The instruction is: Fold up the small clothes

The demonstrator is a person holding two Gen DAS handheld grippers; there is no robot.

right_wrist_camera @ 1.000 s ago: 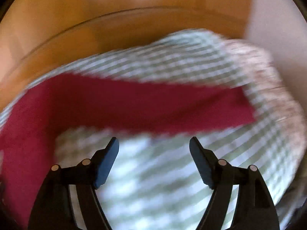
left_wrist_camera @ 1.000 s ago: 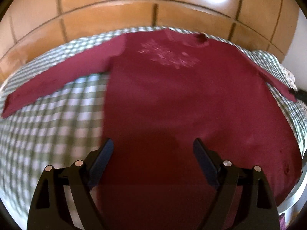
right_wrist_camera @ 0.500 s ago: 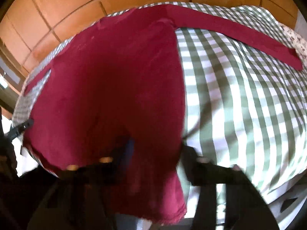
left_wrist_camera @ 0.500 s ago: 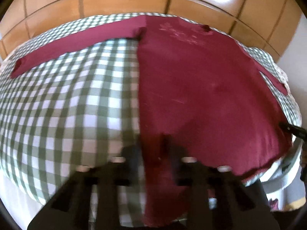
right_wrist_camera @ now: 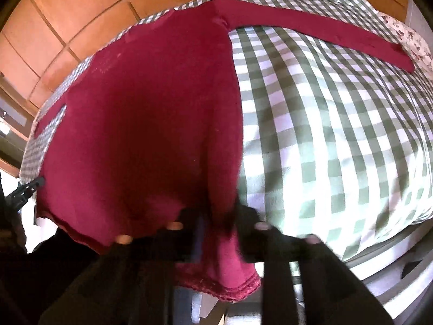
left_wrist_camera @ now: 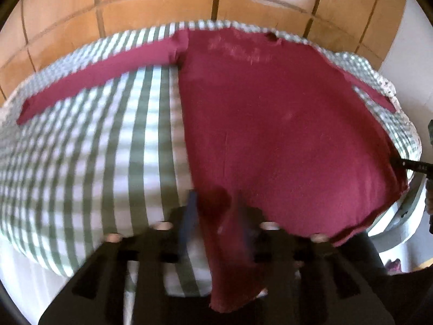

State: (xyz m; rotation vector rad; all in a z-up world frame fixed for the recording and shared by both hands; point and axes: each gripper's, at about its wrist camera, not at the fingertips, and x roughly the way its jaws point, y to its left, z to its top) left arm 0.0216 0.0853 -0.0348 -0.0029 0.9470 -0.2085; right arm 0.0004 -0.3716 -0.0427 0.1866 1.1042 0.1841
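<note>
1. I am working at the near edge of the checked tabletop [left_wrist_camera: 81, 162], where the maroon long-sleeved top [left_wrist_camera: 284, 135] is lying flat, its hem toward me and its neckline at the far side.
2. My left hand-held gripper [left_wrist_camera: 213, 208] is straddling the hem's left corner – its jaws are opening, with cloth between them, blurred, so I cannot tell whether the pads are pressing on it.
3. My right hand-held gripper [right_wrist_camera: 219, 216] is straddling the hem's right corner; its jaws are opening too, fabric hanging between and below them.
4. The top's long axis is running straight away from both grippers, near to far, so I judge the coming fold turns on carrying the hem toward the neckline – each hand is equally close to its own corner.
5. The left view is showing the pale chest print [left_wrist_camera: 238, 50] and the left sleeve [left_wrist_camera: 94, 81] stretched out leftward.
6. The right view is showing the right sleeve [right_wrist_camera: 311, 27] angled far-right and the stitched hem edge [right_wrist_camera: 230, 289] drooping over the tabletop's edge.
</note>
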